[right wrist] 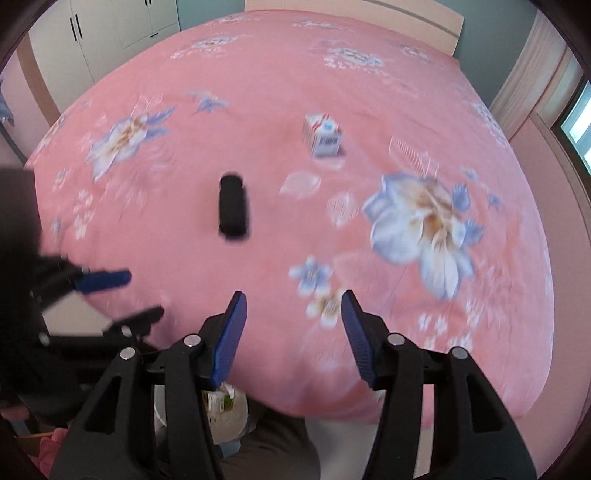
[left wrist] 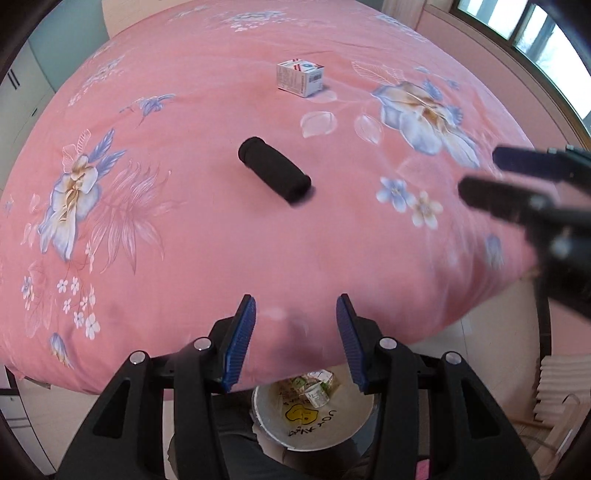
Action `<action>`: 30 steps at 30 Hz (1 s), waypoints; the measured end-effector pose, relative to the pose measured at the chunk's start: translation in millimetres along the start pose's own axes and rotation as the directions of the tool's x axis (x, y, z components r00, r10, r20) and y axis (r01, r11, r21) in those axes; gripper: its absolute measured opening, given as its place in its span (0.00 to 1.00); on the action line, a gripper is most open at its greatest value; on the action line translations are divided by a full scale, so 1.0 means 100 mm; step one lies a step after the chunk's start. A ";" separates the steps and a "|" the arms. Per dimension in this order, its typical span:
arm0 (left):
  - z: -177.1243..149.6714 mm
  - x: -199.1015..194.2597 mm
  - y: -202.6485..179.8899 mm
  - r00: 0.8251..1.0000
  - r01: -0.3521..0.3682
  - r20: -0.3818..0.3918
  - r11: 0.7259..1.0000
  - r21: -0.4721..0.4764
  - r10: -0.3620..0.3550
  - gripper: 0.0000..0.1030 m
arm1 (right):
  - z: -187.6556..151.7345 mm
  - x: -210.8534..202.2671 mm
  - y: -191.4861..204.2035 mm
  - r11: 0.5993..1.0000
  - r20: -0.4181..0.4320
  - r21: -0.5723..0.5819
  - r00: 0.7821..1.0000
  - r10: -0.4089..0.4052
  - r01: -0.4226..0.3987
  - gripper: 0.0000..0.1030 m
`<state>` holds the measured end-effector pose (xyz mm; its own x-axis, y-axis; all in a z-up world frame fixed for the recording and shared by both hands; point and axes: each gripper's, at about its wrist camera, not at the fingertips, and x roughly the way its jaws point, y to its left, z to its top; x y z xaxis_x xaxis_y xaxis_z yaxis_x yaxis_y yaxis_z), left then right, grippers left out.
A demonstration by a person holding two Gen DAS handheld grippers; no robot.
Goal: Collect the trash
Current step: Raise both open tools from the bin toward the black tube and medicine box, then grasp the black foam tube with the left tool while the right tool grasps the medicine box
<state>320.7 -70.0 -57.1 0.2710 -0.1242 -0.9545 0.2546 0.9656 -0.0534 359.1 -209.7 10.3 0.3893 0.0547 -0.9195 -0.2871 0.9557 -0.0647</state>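
Note:
A black foam cylinder [left wrist: 274,173] lies on the pink floral bedspread [left wrist: 184,240]; it also shows in the right wrist view [right wrist: 232,208]. A small white carton [left wrist: 300,78] stands farther back, also seen from the right wrist [right wrist: 321,134]. A white trash bin [left wrist: 314,413] holding crumpled wrappers sits on the floor below the bed's near edge. My left gripper [left wrist: 295,310] is open and empty above the bed edge. My right gripper [right wrist: 293,306] is open and empty; it appears at the right of the left wrist view [left wrist: 480,173].
White wardrobes [right wrist: 118,26] stand beyond the bed's far left. A window [left wrist: 535,33] is at the right. The bin also shows low in the right wrist view [right wrist: 225,410]. The left gripper shows at that view's left edge [right wrist: 140,295].

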 end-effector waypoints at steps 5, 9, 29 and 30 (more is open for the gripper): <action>0.29 0.17 0.09 1.000 0.021 -0.022 0.997 -0.073 -0.023 0.46 | 0.52 0.18 -0.17 1.000 0.001 -0.019 1.000 -0.010 0.010 0.53; 0.55 0.35 0.20 0.999 0.026 -0.032 0.990 -0.141 -0.030 0.47 | 0.93 0.37 -0.29 1.000 0.007 -0.029 1.000 -0.011 0.011 0.60; 1.23 1.20 0.25 0.996 0.027 -0.079 0.975 -0.220 -0.045 0.55 | 2.13 2.02 -0.48 0.995 -0.095 -0.094 0.995 0.028 -0.037 0.64; 1.24 1.23 0.24 0.996 0.024 -0.077 0.978 -0.208 -0.041 0.55 | 2.14 2.10 -0.48 0.995 -0.104 -0.088 0.994 0.031 -0.040 0.64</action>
<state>474.8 -90.6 -139.8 0.1876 -0.1460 -0.9713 0.0626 0.9887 -0.1365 641.9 -182.7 -96.5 0.2875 0.0537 -0.9563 -0.3781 0.9237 -0.0618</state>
